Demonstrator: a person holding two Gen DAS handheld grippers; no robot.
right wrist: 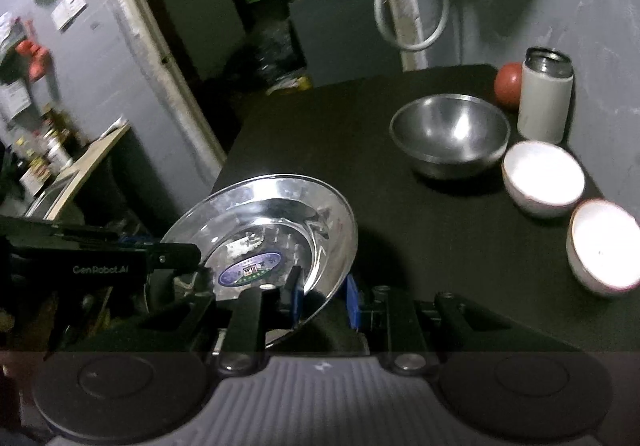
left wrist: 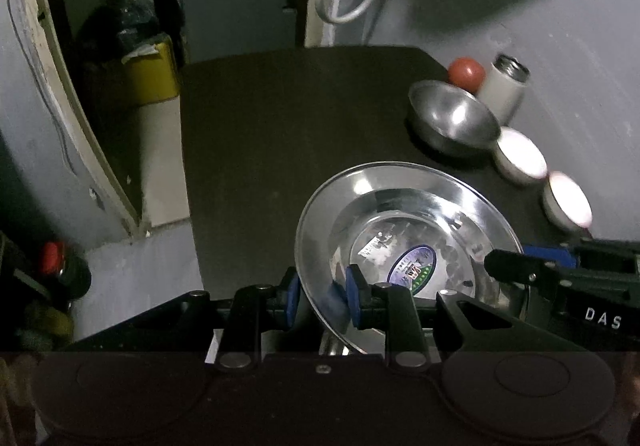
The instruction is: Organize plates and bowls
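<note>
1. Your left gripper [left wrist: 322,296] was clamped on the near-left rim of the steel plate [left wrist: 404,222]; its blue pads [left wrist: 353,296] sat on either side of the rim, one above and one below.
2. Your right gripper [right wrist: 322,296] straddled the same plate's [right wrist: 272,222] right edge; the rim passed between its blue pads [right wrist: 352,302], though I cannot tell whether they pressed on it or stood slightly apart.
3. The plate was tilted and lifted off the dark table [right wrist: 400,230], near its front-left part; a round sticker [right wrist: 249,269] showed in the plate's centre.
4. The steel bowl [right wrist: 450,134] stood upright toward the table's far right; two white bowls [right wrist: 542,176] [right wrist: 604,244] sat just beside it along the right edge, close to each other.
5. A white steel-topped flask [right wrist: 545,98] stood upright behind the bowls, with a red ball [right wrist: 508,84] just beside it at the back corner.
</note>
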